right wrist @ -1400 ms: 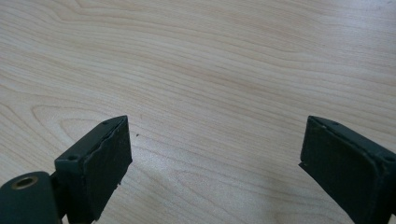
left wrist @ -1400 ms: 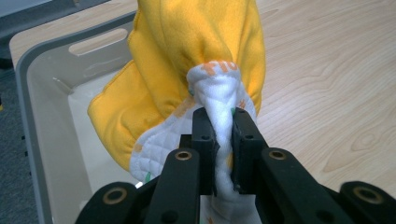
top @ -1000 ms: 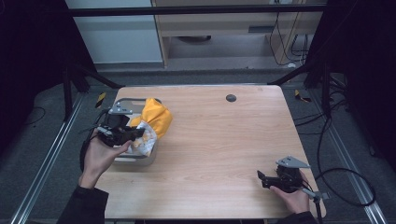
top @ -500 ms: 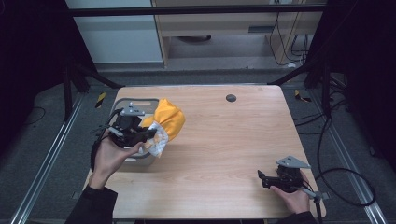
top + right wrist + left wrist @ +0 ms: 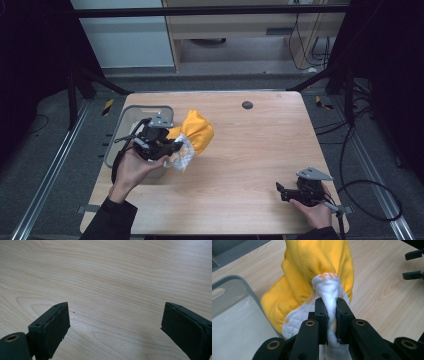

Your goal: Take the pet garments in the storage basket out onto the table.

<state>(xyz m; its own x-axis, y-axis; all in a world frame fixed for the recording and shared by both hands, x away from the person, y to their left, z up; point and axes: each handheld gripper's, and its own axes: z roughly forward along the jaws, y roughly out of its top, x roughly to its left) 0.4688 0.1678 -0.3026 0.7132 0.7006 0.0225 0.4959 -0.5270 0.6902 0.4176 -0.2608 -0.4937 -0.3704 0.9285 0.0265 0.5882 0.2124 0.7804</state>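
Far left on the table (image 5: 260,150) a grey bin (image 5: 125,117) is seen, its near part hidden behind the left gripper (image 5: 172,148). That gripper is clamped on a yellow cloth (image 5: 197,132) with a white printed lining; in the left gripper view the jaws are pinched tight on a bunched white fold of the cloth (image 5: 317,267), gripper point (image 5: 329,307). The cloth is held just right of the bin's rim, over the table's left part, apparently lifted clear of the bin; whether its lower edge touches the wood cannot be told.

Step in hand, as judged: cloth being carried out of the bin toward open tabletop. To do it well, the pinch should be kept firm on the fold, the bundle lifted high enough that the trailing hem clears the rim, and set down on bare wood where it can be spread.

Cloth's long axis is judged to run from the clamped near-left end up to the free far-right end, yellow bulk pointing far-right.

Near right, the right gripper (image 5: 286,192) is held low over bare table (image 5: 112,277), jaws wide apart, nothing between them, well apart from the cloth.
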